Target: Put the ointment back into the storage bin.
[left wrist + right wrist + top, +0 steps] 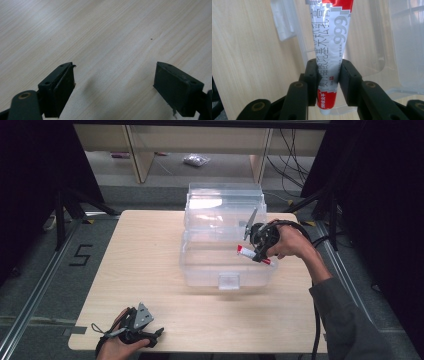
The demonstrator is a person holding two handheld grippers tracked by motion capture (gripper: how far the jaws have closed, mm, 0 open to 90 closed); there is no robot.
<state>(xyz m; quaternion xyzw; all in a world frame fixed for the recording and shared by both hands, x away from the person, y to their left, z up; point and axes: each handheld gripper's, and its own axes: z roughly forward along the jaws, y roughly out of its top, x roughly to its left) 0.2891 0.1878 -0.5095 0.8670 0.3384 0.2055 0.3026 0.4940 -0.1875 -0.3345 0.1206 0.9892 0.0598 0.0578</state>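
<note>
Right tool (328, 75) grips tube (329, 45) marked "999".

A red-and-white tube (252, 254) is clamped in the right gripper (258, 251) and held over the right side of the open clear plastic box (220, 270) at the table's (150, 250) middle. The left gripper (145, 336), jaws apart, is rested at the near left edge.

The clear plastic box (225, 240) stands open-topped at the bench's (145, 270) far middle, its walls blocking any level approach. Bare wood lies wide on the left and along the near edge, where the left gripper (145, 337) rests.
</note>
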